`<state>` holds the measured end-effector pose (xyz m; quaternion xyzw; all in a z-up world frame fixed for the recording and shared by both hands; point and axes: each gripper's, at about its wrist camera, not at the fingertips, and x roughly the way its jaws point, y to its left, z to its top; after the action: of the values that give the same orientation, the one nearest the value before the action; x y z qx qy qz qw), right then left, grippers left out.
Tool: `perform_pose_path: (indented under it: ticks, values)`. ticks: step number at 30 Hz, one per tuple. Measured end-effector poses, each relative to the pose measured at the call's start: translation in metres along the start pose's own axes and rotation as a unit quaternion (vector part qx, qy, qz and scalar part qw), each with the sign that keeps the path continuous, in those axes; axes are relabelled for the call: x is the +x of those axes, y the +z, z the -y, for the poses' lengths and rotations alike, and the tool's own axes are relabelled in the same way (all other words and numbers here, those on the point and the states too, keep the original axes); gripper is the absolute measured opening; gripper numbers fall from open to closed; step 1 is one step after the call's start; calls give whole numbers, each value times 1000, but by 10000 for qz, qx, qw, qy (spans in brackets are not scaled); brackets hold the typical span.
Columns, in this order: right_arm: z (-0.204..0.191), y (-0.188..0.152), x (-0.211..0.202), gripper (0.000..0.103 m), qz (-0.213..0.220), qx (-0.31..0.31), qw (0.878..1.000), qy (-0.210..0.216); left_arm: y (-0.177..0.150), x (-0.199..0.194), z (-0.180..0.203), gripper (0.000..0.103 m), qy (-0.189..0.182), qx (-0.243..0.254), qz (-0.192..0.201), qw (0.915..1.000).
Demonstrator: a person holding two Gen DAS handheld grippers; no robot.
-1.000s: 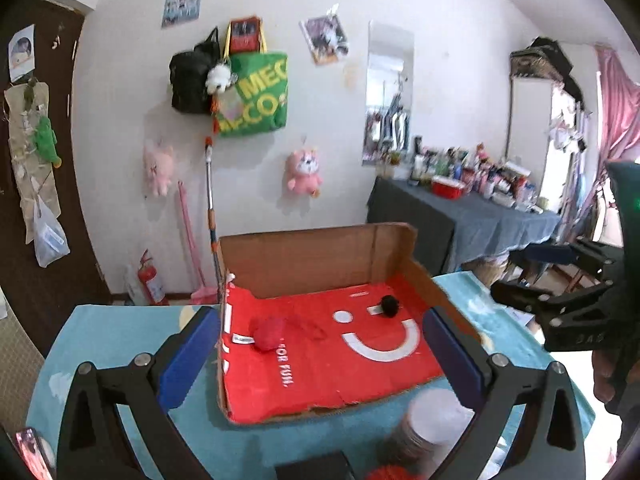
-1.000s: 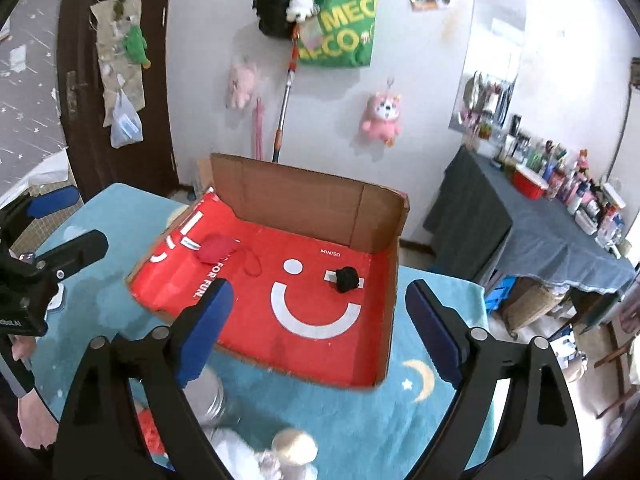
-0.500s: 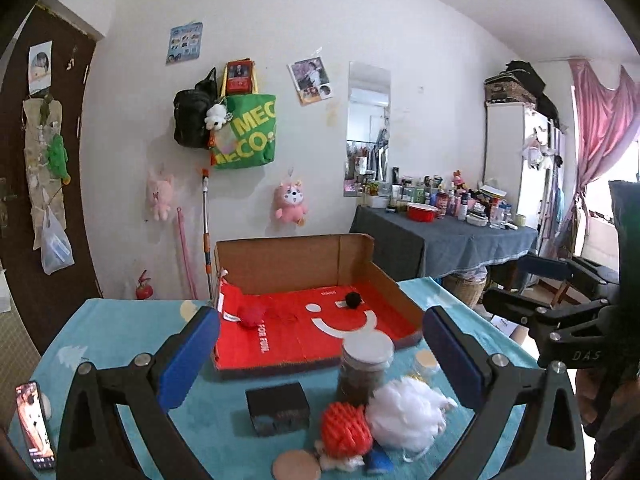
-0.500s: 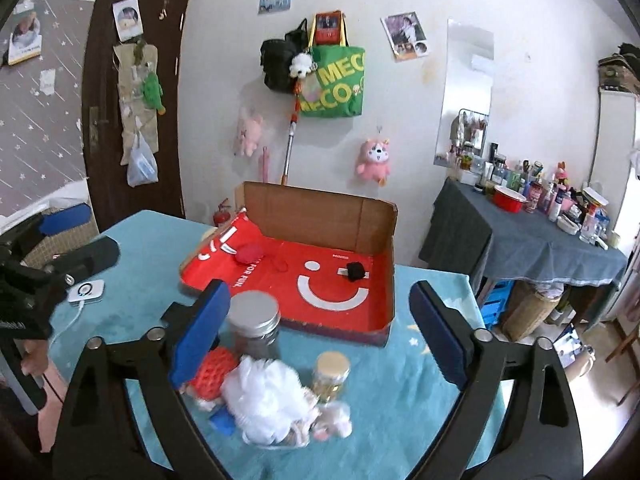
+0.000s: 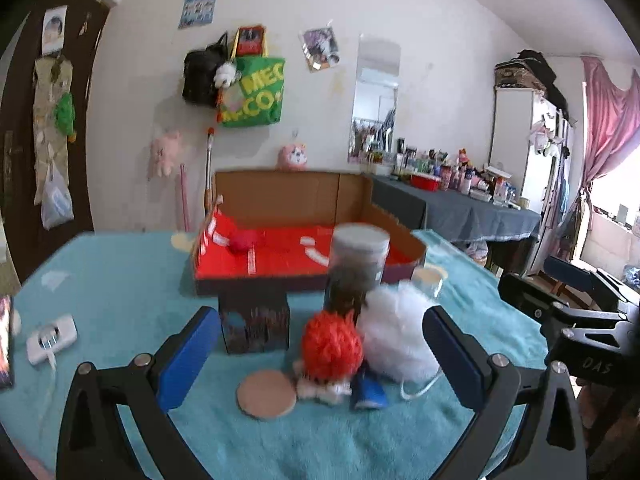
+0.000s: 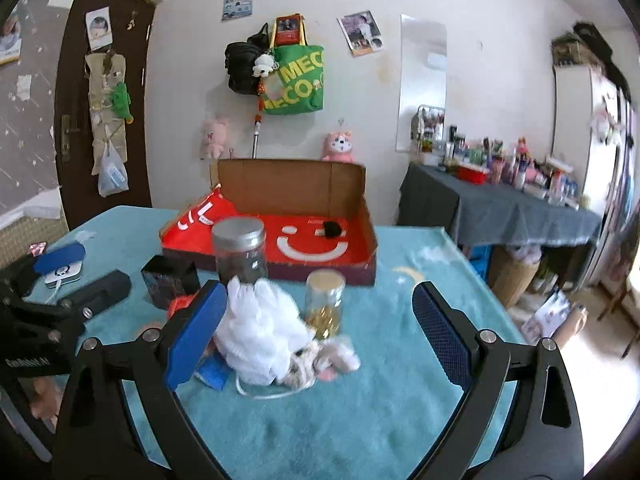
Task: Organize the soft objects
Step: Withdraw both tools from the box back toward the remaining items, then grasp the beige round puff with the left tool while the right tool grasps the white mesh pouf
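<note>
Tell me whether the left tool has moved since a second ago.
Yes. The left tool has pulled back and down from the cardboard box: earlier the box filled its view, now the red pom-pom and white pouf sit between its fingers.

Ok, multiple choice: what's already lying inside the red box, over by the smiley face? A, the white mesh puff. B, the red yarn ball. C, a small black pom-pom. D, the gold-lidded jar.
C: a small black pom-pom lies on the floor of the red box; the other three sit on the table in front of it.
</note>
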<state>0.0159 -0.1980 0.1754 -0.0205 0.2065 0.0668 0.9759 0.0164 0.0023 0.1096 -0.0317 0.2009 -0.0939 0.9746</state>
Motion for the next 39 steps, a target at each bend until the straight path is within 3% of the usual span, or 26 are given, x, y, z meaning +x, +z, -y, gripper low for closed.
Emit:
perform_pose_path:
  ticks: [7,18,39]
  values:
    - [0,-34,25,95,-410,90,9991,-50,-34,28,-7,103,89,-128,-484,9987]
    - [-4,-66,42,95,-748,76,9971,-132,-57,42,-7,103,245,-4,-771,9967]
    - [-1,-72,50,95,-865,187,9961,-69,-63,45,-12,103,321,12,-907,9954]
